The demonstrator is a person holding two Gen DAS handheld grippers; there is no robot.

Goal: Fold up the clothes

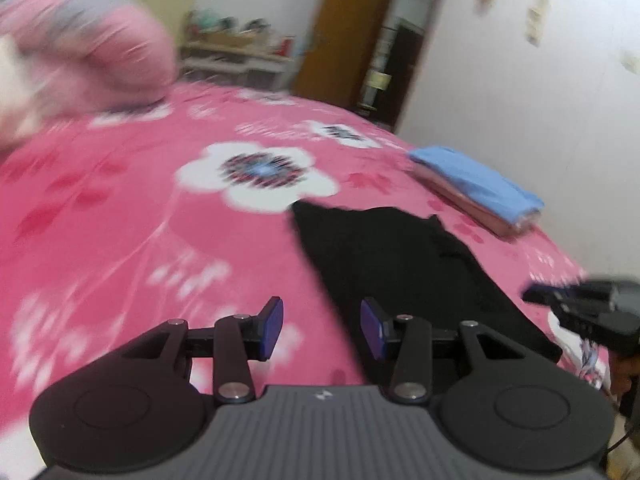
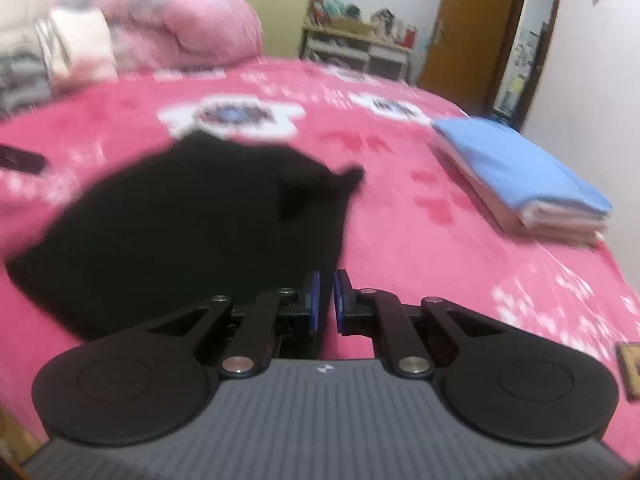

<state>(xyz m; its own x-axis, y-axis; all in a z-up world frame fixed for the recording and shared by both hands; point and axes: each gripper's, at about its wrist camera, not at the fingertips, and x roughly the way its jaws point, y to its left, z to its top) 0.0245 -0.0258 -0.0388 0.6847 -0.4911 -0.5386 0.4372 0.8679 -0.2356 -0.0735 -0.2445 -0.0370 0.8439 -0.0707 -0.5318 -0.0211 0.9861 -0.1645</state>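
A black garment [image 1: 400, 264] [image 2: 180, 232] lies partly folded on the pink flowered bedsheet [image 1: 120, 220] [image 2: 440, 260]. My left gripper [image 1: 322, 326] is open over the sheet just left of the garment's edge, with nothing between its blue pads [image 1: 276, 328]. My right gripper [image 2: 327, 304] hovers at the garment's right edge, its jaws nearly together, and only pink sheet shows in the thin gap. It also shows at the right edge of the left wrist view as the right gripper [image 1: 532, 294]. A dark tip of the left gripper [image 2: 20, 160] pokes in at the far left.
A folded stack topped by a blue cloth [image 1: 476, 184] [image 2: 520, 172] lies at the bed's right edge. A bundled pink quilt [image 1: 80, 40] [image 2: 180, 12] fills the far left. Beyond the bed stand a cluttered shelf [image 2: 360, 40] and a wooden door [image 2: 468, 24].
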